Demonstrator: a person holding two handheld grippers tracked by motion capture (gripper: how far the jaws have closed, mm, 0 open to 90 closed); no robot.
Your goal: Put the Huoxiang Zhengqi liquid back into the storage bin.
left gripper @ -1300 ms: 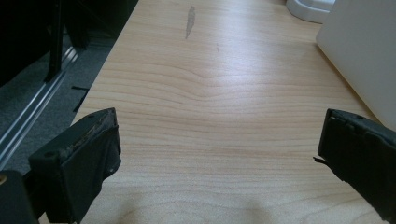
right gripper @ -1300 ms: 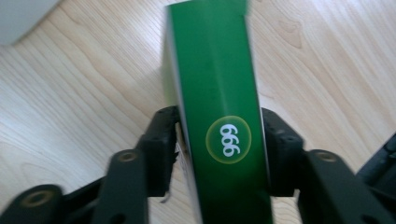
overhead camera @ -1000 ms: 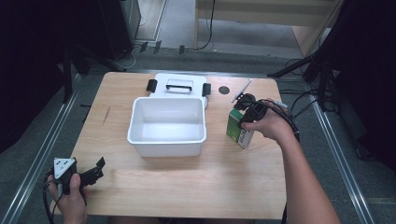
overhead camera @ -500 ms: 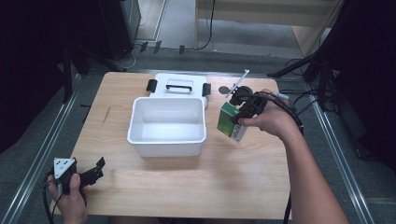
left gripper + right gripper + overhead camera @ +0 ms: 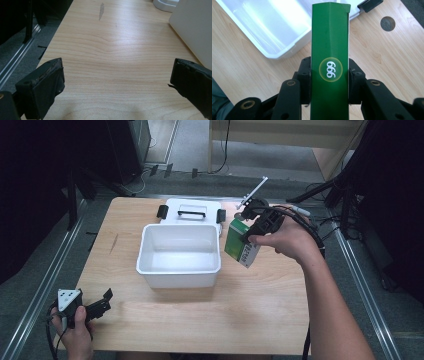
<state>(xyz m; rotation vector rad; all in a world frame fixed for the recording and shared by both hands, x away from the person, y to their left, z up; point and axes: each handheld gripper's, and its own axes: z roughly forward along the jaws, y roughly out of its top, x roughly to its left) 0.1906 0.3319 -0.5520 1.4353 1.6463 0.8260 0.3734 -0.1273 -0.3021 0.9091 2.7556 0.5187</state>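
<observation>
The green box (image 5: 330,62), clamped in my right tongs (image 5: 329,80), has lifted off the counter (image 5: 200,320) and swung toward the white bin (image 5: 180,252), likely going inside. My left tongs (image 5: 117,82) rest open, near corner.

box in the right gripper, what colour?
Green, with a yellow-ringed circle reading 999. The box shows best in the right gripper view.
</observation>
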